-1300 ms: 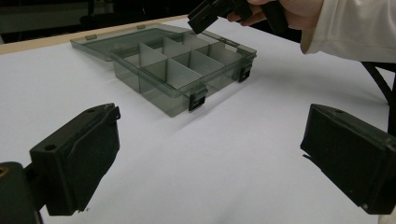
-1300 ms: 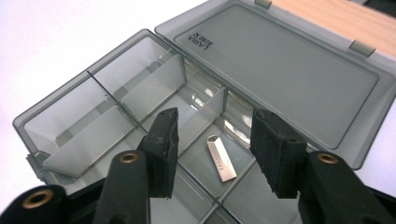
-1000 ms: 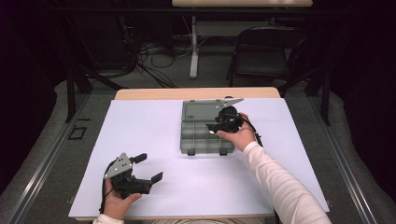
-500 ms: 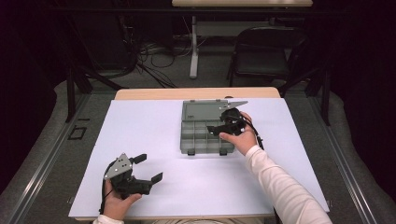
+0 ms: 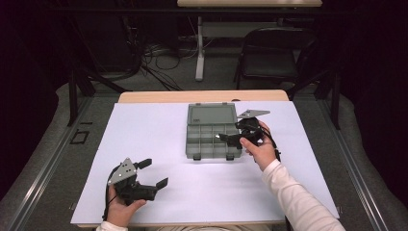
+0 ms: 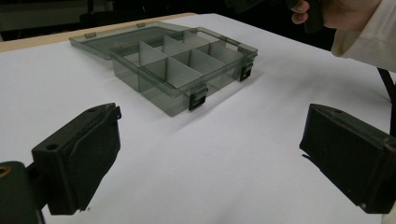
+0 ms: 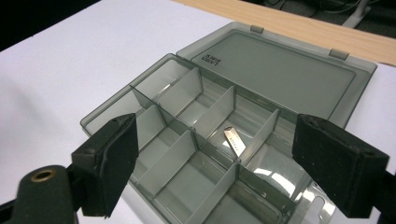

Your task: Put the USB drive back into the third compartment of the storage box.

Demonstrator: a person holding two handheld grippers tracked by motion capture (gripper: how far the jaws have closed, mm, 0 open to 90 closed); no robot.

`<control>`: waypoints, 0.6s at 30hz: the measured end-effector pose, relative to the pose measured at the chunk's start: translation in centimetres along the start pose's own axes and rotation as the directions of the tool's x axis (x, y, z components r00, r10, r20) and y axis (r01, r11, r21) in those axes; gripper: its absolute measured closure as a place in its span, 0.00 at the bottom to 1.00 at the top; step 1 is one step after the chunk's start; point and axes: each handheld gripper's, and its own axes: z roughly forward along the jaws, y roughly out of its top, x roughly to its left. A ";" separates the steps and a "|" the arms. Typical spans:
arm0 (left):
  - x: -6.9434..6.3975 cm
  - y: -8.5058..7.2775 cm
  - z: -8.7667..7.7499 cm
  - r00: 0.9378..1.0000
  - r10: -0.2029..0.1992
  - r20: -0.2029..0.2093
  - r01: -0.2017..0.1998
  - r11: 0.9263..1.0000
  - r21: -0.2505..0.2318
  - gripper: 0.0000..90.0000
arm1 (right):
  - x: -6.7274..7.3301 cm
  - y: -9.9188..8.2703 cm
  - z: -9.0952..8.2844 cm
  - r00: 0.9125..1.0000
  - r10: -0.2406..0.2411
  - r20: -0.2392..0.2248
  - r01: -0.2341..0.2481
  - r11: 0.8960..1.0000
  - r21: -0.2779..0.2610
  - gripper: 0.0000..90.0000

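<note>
A smoky grey compartment box [image 5: 202,150] lies open mid-table, its lid [image 5: 211,115] flat behind it. A small metal strip [image 7: 234,141] rests in one of the compartments. My right gripper [image 5: 230,132] hovers over the box's right side, pointing left. Its jaws have just been opening and stand wide, with nothing gripped between them [image 7: 215,163]. My left gripper [image 5: 154,173] rests near the front left of the table, open and empty, facing the box [image 6: 154,88] from a distance.
White sheet [image 5: 159,130] covers the tabletop; a wooden edge [image 5: 202,96] shows at the far side. A clear plastic packet [image 7: 299,200] lies at the box's near right corner. A dark chair [image 5: 274,53] and cables stand beyond the table.
The right gripper has drawn back to the right and toward the person from over the box, and its jaws have spread apart. The left gripper has stayed put.
</note>
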 end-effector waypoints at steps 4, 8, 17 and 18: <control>0.0 0.0 0.0 1.000 0.000 -0.001 0.000 1.000 0.000 0.05 | 0.2 -0.3 -0.6 1.000 -0.008 -0.006 0.008 1.000 -0.013 0.16; 0.0 0.0 0.0 1.000 0.000 -0.001 0.000 1.000 -0.001 0.05 | 0.5 -0.7 -1.1 1.000 -0.026 0.000 0.026 1.000 -0.016 0.14; 0.0 0.0 0.0 1.000 0.000 -0.008 0.000 1.000 -0.003 0.05 | 0.8 -2.0 -3.3 0.999 -0.033 0.018 0.034 0.998 -0.047 0.14; 0.0 0.0 -0.1 1.000 0.000 -0.007 0.000 1.000 -0.004 0.05 | 0.8 -2.2 -3.5 0.999 -0.031 0.017 0.032 0.998 -0.055 0.13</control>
